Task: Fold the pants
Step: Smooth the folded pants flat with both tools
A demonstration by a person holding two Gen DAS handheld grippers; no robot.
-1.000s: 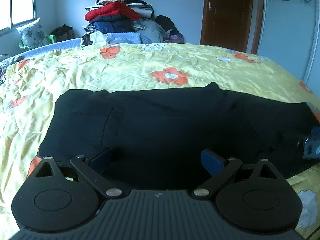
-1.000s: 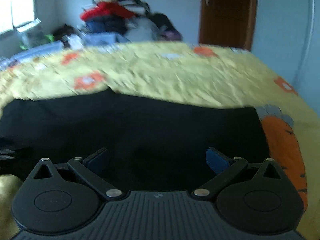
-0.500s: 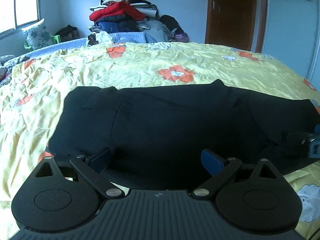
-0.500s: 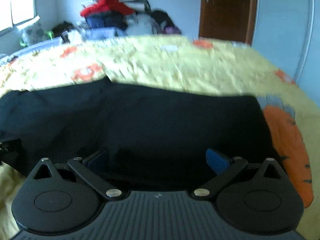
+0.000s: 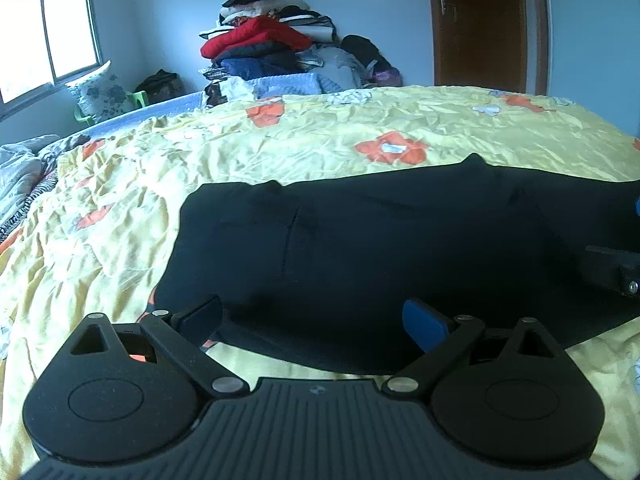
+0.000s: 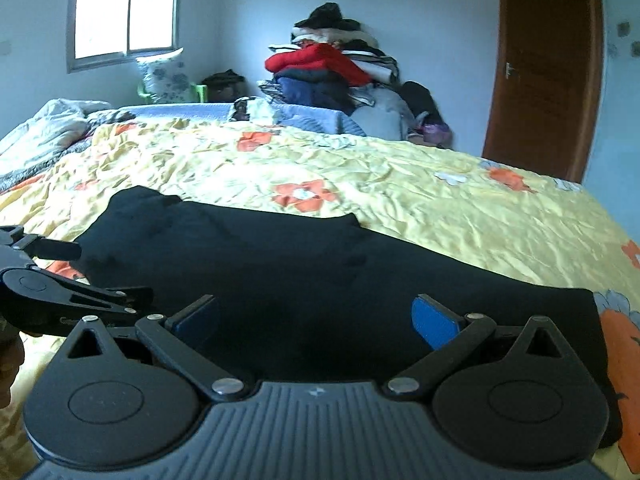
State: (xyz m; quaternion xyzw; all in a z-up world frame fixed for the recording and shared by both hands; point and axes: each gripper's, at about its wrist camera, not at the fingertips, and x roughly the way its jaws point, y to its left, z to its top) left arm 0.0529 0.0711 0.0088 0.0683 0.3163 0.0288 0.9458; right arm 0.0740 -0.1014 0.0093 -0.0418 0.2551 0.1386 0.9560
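Observation:
Black pants lie flat across the near part of a bed covered by a yellow flowered quilt. My left gripper hovers open over the near edge of the pants, nothing between its blue pads. In the right wrist view the same pants stretch from left to right, and my right gripper stands open above their near edge. The left gripper shows at the left of that view, and part of the right gripper at the right edge of the left wrist view.
A tall pile of clothes is stacked at the far side of the bed. A brown door is at the back right and a window at the left. Rumpled bedding lies at the far left.
Both grippers have pulled back and risen from the pants, so the near quilt edge now shows. The right wrist view has swung left. Both stay open.

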